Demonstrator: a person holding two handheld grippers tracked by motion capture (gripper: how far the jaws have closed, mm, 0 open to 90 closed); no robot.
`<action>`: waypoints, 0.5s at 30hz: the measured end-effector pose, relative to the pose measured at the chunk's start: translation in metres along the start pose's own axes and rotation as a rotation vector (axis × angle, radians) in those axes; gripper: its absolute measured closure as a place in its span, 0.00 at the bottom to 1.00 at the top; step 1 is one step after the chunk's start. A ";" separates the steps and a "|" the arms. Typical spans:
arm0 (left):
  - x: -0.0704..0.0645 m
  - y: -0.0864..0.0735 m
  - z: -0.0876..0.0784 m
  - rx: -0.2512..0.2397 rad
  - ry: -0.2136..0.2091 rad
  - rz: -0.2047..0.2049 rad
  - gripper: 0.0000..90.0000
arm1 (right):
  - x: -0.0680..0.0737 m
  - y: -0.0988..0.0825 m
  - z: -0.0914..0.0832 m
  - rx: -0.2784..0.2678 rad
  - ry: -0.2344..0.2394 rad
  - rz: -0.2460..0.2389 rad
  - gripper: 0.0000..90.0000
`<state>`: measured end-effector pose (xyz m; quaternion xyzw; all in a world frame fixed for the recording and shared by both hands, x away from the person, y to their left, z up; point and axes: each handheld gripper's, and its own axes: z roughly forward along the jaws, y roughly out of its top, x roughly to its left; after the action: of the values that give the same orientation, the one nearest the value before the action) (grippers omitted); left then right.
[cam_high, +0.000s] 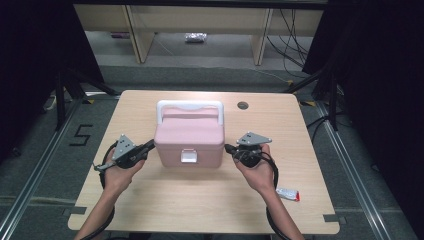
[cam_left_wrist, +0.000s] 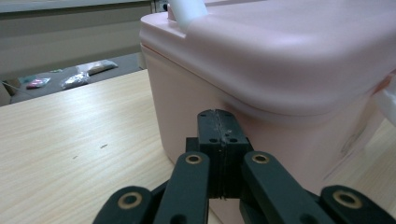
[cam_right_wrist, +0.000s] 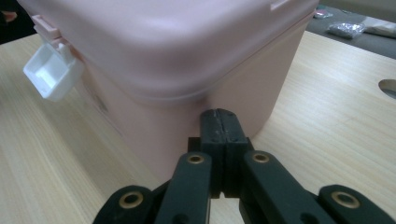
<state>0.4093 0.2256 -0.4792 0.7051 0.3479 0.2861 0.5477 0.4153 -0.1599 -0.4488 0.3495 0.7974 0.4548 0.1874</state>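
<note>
A pink lidded box (cam_high: 189, 140) with a white handle (cam_high: 189, 106) and a white front latch (cam_high: 188, 156) stands in the middle of the wooden table (cam_high: 200, 205). My left gripper (cam_high: 151, 145) is shut and empty, its tips right at the box's left wall, just under the lid rim (cam_left_wrist: 261, 105). On the other side my right gripper (cam_high: 227, 148) is shut too, with its tips against the box's right wall (cam_right_wrist: 187, 121). In the right gripper view the white latch (cam_right_wrist: 52, 70) hangs loose at the left. Whether the tips touch the walls I cannot tell.
A small white and red object (cam_high: 288, 194) lies on the table near the front right. A round cable hole (cam_high: 243, 105) sits at the back right. Beyond the table is a wooden shelf frame (cam_high: 200, 30), with small packets (cam_left_wrist: 88, 70) on the floor.
</note>
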 end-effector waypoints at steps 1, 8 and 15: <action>0.000 0.000 0.000 0.002 -0.001 -0.002 1.00 | -0.001 0.000 0.001 -0.008 0.002 -0.008 1.00; -0.005 0.003 0.005 0.008 -0.020 0.012 1.00 | -0.006 0.001 0.000 0.006 0.000 -0.016 1.00; -0.020 0.009 0.019 0.019 -0.054 0.029 1.00 | -0.020 -0.004 -0.012 0.022 -0.035 0.014 1.00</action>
<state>0.4144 0.1973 -0.4752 0.7226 0.3254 0.2717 0.5461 0.4195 -0.1829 -0.4461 0.3651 0.7963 0.4414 0.1943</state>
